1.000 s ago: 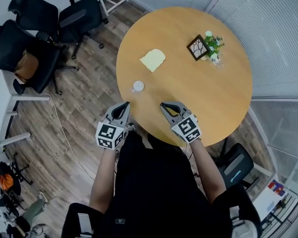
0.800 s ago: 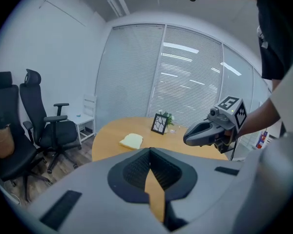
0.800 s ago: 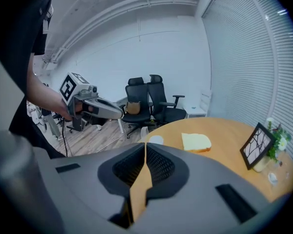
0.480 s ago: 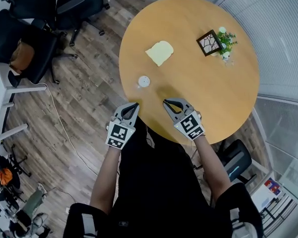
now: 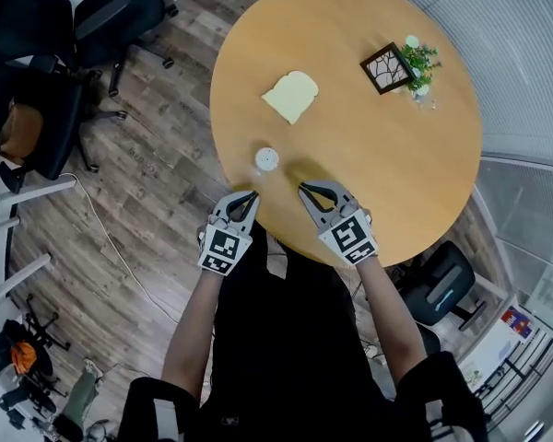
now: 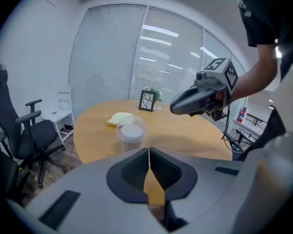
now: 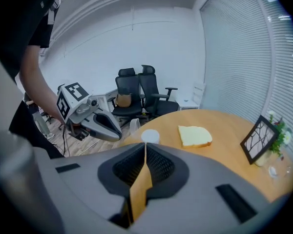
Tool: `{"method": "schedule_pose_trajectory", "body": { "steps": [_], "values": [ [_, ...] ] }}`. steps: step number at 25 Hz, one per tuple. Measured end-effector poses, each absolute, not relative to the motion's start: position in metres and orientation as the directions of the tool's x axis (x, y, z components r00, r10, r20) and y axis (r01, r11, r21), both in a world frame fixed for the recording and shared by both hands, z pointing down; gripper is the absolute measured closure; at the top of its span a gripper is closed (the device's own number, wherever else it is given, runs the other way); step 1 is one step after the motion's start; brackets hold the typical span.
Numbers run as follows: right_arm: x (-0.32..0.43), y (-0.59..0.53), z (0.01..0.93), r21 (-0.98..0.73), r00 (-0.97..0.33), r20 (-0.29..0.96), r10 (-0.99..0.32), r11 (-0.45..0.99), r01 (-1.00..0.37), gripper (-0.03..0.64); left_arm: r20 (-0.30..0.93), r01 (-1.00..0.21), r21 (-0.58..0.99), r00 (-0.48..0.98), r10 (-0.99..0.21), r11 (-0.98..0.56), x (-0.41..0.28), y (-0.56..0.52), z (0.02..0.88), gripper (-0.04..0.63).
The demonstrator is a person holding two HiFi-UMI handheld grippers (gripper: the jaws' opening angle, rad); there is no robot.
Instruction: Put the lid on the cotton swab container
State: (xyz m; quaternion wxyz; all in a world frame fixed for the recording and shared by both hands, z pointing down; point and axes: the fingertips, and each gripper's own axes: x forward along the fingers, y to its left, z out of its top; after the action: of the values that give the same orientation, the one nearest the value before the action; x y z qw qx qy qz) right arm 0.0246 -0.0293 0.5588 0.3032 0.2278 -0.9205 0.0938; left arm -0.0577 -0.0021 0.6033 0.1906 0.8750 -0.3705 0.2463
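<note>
The cotton swab container (image 5: 266, 159), a small clear round tub with white swabs in it, stands near the round table's near left edge. A flat pale yellow toast-shaped piece (image 5: 290, 96) lies farther in. My left gripper (image 5: 247, 196) is shut and empty, just off the table edge below the container. My right gripper (image 5: 306, 190) is also shut and empty, over the table's near edge, right of the container. The left gripper view shows the container (image 6: 131, 135) ahead of the shut jaws. From the right gripper view the container (image 7: 150, 136) and the left gripper (image 7: 118, 130) appear ahead.
A small black picture frame (image 5: 387, 67) and a little potted plant (image 5: 417, 61) stand at the table's far right. Black office chairs (image 5: 120, 17) stand on the wooden floor to the left. Window blinds (image 5: 516, 53) run along the right.
Both grippers have sunk a little. The left one has drawn in toward the table edge, closer to the right one. The container and the yellow piece have not moved.
</note>
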Motion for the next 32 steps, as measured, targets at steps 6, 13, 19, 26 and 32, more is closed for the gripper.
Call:
{"method": "schedule_pose_trajectory", "body": {
  "steps": [6, 13, 19, 26, 32],
  "values": [
    [0.027, -0.047, 0.572, -0.040, -0.679, 0.590, -0.437, 0.824, -0.566, 0.611, 0.597, -0.711, 0.126, 0.611, -0.520, -0.691, -0.064, -0.010, 0.626, 0.589],
    [0.032, -0.057, 0.587, -0.042, -0.654, 0.602, -0.458, 0.800, -0.599, 0.609, 0.609, -0.660, 0.093, 0.630, -0.481, -0.746, -0.056, -0.023, 0.644, 0.588],
    [0.032, -0.054, 0.596, -0.056, -0.645, 0.611, -0.458, 0.788, -0.613, 0.609, 0.592, -0.660, 0.080, 0.635, -0.497, -0.747, -0.051, -0.033, 0.645, 0.484],
    [0.032, -0.060, 0.593, -0.044, -0.633, 0.610, -0.477, 0.777, -0.628, 0.611, 0.600, -0.671, 0.022, 0.602, -0.527, -0.741, -0.047, -0.051, 0.651, 0.374],
    [0.033, -0.058, 0.596, -0.049, -0.637, 0.613, -0.468, 0.782, -0.622, 0.611, 0.588, -0.683, -0.001, 0.590, -0.553, -0.730, -0.043, -0.065, 0.653, 0.351]
  ]
}}
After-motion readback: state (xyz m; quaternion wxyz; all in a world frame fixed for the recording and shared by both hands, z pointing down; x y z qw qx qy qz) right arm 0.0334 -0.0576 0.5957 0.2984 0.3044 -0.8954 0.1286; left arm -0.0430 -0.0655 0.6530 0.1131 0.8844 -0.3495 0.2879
